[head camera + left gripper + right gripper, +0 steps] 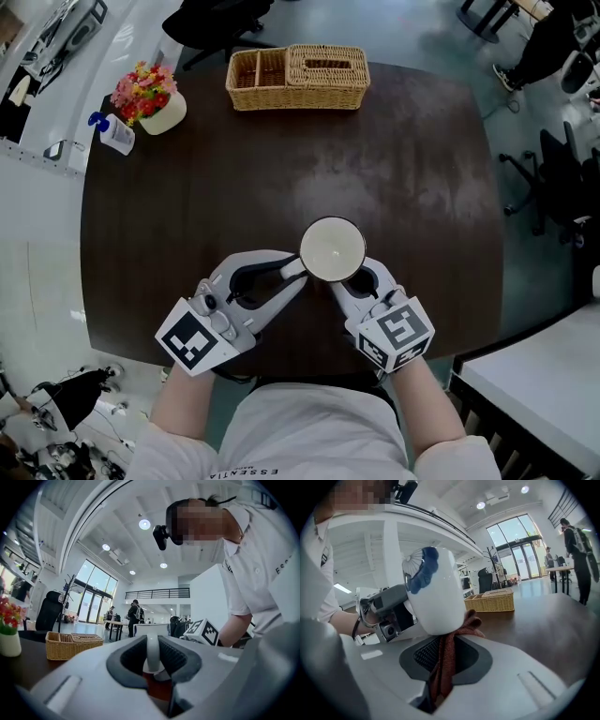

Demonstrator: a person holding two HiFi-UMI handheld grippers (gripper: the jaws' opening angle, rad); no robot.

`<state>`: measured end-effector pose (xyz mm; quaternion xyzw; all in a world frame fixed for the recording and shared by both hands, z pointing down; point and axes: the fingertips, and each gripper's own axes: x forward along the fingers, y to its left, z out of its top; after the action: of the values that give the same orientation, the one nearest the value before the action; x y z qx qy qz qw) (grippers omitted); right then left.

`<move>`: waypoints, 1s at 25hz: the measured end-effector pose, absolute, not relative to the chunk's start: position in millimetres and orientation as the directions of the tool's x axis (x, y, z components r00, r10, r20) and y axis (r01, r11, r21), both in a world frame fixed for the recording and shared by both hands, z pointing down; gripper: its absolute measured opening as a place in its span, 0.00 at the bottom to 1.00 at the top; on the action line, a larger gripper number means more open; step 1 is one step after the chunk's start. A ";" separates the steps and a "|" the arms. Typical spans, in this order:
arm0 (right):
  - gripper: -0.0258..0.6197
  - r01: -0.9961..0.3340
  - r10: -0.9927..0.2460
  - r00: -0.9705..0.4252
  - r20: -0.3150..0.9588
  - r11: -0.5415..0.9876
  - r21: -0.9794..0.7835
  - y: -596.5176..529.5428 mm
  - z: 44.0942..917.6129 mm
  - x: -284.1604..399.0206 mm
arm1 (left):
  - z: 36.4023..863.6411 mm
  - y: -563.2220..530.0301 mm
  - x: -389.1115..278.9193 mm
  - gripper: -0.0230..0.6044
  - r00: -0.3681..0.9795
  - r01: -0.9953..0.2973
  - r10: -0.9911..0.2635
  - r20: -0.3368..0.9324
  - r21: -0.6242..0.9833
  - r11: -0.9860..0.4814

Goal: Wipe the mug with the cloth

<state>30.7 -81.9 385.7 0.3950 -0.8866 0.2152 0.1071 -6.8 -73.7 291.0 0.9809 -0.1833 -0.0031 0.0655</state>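
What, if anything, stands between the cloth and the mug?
Nothing visible. The cloth in the right gripper presses against the mug, low on its side. The left gripper holds the mug by its handle.

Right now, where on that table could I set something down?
The table is bare across its middle and right side, between wicker basket and mug. Crowded: the far left edge, with flower pot and bottle, and the near edge, where left gripper and right gripper flank the mug.
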 end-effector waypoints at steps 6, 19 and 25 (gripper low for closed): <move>0.16 -0.704 -0.610 -0.709 0.352 0.643 -0.303 -74.8 385.5 14.9 | 296.7 -78.2 -10.3 0.15 0.930 -0.368 -0.366 0.043 0.127 -0.921; 0.16 -0.675 -0.540 -0.731 0.417 0.660 -0.330 -50.2 400.5 19.9 | 311.2 -72.4 -17.3 0.15 0.944 -0.330 -0.324 0.064 0.131 -0.935; 0.16 -0.751 -0.579 -0.634 0.512 0.619 -0.230 -50.2 420.2 50.8 | 326.9 -67.1 -17.2 0.15 0.946 -0.315 -0.304 0.116 0.101 -0.944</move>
<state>50.8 -50.2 420.2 0.3791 -0.8776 0.2164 0.1983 -17.2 -67.1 326.9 0.9846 -0.1571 0.0492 0.0591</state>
